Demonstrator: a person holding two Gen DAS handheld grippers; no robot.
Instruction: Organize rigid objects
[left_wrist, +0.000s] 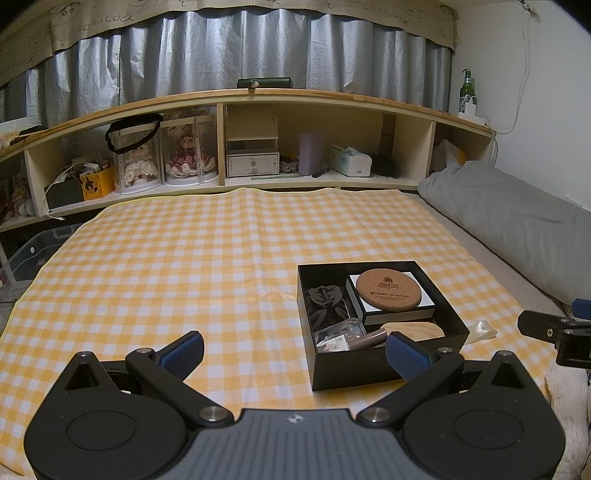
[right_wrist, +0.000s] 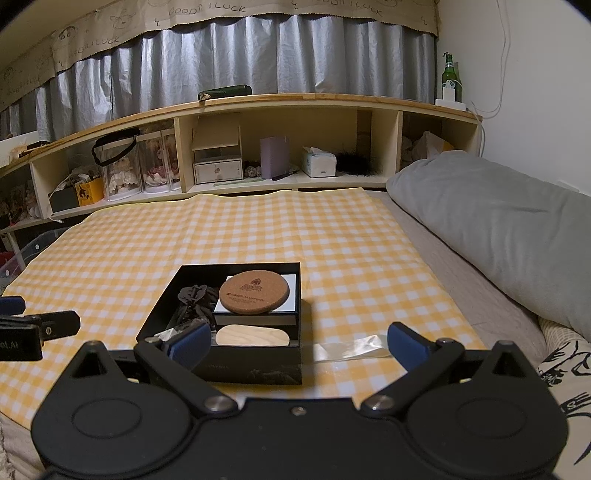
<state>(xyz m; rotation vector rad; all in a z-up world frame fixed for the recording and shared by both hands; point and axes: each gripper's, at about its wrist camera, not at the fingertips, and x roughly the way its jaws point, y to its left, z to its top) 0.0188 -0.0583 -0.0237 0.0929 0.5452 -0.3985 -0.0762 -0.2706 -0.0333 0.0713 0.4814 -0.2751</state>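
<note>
Left wrist: both tools spread over yellow checked cloth (left_wrist: 184, 258), shelf (left_wrist: 258, 99) behind.

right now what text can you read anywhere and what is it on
"GOOD LUCK": curtain valance, repeated along it.
Cork coaster: printed logo and lines, too small to read.
Green bottle: label blurred.
Tissue pack: print unreadable.
Left tool: partial lettering, unclear.

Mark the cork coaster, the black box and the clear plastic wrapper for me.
cork coaster (right_wrist: 254, 291): right wrist view, centre of its printed top.
black box (right_wrist: 255, 363): right wrist view, near outer wall.
clear plastic wrapper (right_wrist: 351, 347): right wrist view, middle of the strip, right of the box.
</note>
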